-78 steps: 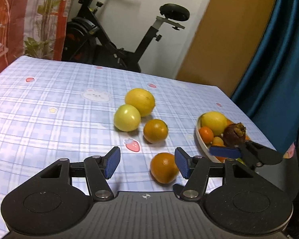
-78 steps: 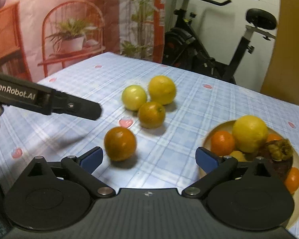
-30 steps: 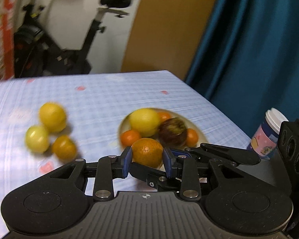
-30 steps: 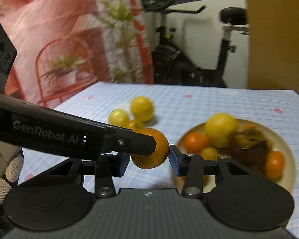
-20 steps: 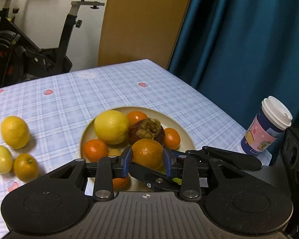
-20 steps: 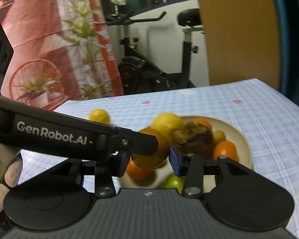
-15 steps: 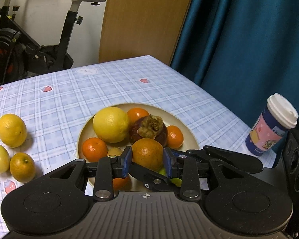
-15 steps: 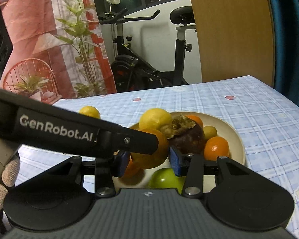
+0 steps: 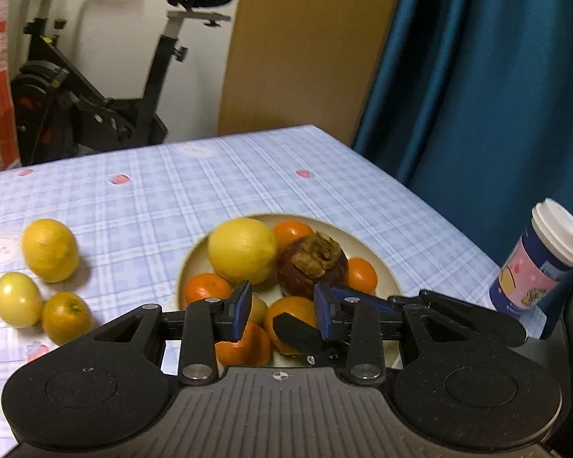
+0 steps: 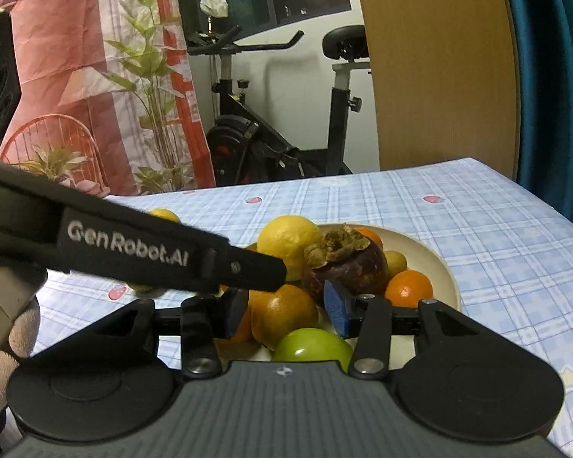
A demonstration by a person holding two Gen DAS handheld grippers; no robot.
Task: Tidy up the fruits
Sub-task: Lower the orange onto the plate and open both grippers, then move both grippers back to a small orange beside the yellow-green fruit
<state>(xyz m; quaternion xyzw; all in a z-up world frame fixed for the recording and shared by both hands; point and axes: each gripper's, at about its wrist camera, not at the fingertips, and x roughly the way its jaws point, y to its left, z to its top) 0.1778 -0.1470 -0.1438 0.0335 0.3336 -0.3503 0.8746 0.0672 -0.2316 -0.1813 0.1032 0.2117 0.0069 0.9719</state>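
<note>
Your left hand-held gripper (image 9: pixel 282 311) and right hand-held gripper (image 10: pixel 284 311) had both just eased apart, released, around the orange (image 10: pixel 282 315) sitting dead ahead between their pads on the plate (image 10: pixel 435 263), so backing straight out looked clear.

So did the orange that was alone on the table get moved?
Yes. The orange went from the bare tablecloth, left of the plate, onto the plate, beside the mangosteen.
</note>
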